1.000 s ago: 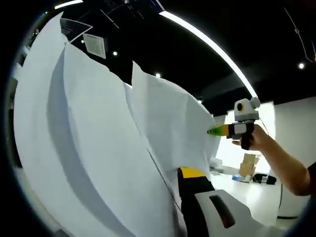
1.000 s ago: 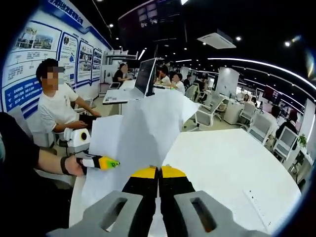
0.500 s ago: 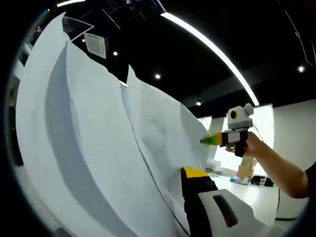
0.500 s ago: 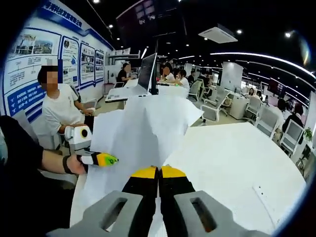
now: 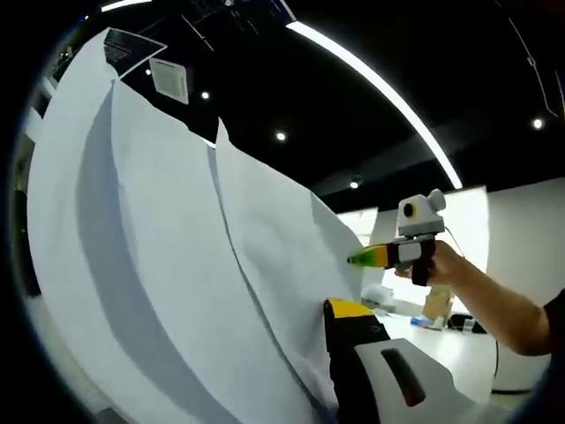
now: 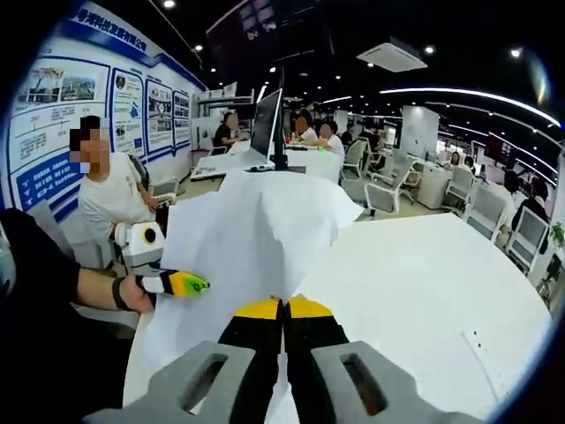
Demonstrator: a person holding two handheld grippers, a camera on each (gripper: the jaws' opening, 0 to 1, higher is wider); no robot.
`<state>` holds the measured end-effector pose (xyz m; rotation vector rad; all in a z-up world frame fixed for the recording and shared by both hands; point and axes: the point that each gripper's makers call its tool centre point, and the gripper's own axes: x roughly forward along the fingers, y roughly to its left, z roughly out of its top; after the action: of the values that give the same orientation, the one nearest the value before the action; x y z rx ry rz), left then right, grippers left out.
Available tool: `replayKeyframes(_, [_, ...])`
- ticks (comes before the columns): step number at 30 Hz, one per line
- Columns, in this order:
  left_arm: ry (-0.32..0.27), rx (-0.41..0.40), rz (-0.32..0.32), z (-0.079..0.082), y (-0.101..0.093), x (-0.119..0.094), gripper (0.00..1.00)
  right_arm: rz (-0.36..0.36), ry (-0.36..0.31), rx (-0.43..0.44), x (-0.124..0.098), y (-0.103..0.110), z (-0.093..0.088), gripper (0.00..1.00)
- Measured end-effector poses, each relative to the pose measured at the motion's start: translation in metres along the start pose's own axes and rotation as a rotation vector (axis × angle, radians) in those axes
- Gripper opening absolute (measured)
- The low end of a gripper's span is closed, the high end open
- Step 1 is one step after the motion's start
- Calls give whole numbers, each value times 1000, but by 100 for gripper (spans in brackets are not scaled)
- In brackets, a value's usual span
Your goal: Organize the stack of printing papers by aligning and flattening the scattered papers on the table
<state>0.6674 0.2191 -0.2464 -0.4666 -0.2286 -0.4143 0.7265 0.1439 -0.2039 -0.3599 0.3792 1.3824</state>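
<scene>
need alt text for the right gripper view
The right gripper, jaws shut on white papers, lifts them above a white table. The left gripper pinches the papers' left edge; people sit at desks in the office behind.

Two hand-held grippers (image 6: 283,309) (image 6: 190,283) (several papers (image 6: 252,238)), one table (image 6: 415,283).

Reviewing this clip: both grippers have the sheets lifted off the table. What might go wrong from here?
The papers hang fanned and uneven, with edges offset in the left gripper view, so they may land misaligned. The right gripper pinches only a bottom corner with its jaws closed; a sheet might slip or crease there. The left gripper grips one side edge, so pulling the grippers apart may tear or buckle the paper above the white table.
</scene>
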Motion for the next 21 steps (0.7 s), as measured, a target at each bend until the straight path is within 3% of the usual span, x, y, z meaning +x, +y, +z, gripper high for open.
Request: replayKeyframes(21, [0,2,-3,0,-2,0,23,24,-15,-11,12,9,8,0])
